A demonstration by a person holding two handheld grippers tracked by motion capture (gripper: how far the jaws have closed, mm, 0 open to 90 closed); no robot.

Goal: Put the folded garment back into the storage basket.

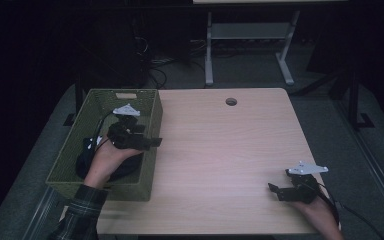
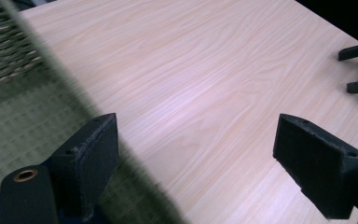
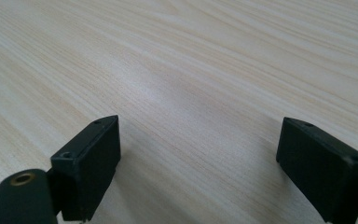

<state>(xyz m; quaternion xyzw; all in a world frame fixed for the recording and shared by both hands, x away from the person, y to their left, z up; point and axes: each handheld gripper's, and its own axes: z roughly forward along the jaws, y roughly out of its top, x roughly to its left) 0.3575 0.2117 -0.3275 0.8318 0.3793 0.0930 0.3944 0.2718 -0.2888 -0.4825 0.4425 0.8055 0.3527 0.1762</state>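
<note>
Woven olive-green wicker makes up the basket (image 1: pixel 149 150) at the table's left side, and the left gripper (image 1: pixel 152 142) hangs right over its near wall, jaws wide apart with nothing between them. In the left gripper view the blurred rim (image 2: pixel 65 100) runs beneath the left-hand jaw, while bare pale wood lies under the gap and the right-hand jaw. Something dark (image 1: pixel 87 155) lies inside the basket, behind the jaws and under the person's wrist; I cannot tell what it is. My guess is the hand is crossing between basket and table (image 1: pixel 220 150). The right gripper (image 1: pixel 276 191) rests low near the table's front corner, jaws also spread and empty, only wood grain ahead of them, seemingly parked out of the way.
</note>
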